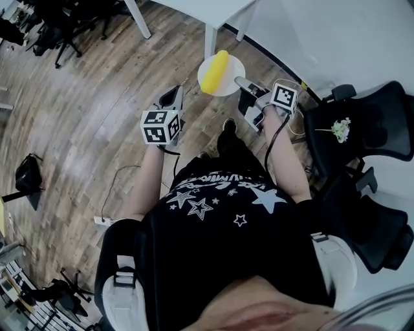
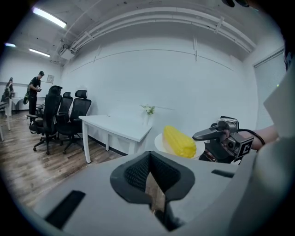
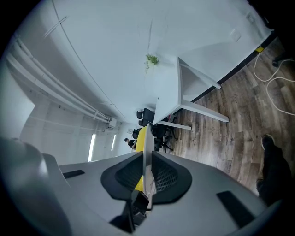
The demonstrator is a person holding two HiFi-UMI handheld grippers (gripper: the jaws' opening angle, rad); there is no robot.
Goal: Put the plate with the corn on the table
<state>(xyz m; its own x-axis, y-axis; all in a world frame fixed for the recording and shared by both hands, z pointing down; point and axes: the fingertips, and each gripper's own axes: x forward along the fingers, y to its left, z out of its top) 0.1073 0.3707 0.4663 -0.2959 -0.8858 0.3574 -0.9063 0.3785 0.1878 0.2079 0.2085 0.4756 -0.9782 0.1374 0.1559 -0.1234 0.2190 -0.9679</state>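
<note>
- One white table (image 1: 206,9) stands by the wall. Only the left gripper view shows a person (image 2: 34,90) standing beyond three black chairs (image 2: 76,113).
- The left gripper (image 1: 177,94) has its fingers together, with nothing between them.
- The right gripper (image 1: 240,82) has its fingers clamped on the rim of the one plate (image 1: 231,83). The plate is in the air over the wooden floor (image 1: 97,97), near the table's corner.
- One yellow corn (image 1: 213,71) lies on it.

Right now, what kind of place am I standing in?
Most likely an office or lab workspace: a white table by the wall, black office chairs beside it, a wood floor, and strip lights on the ceiling.
</note>
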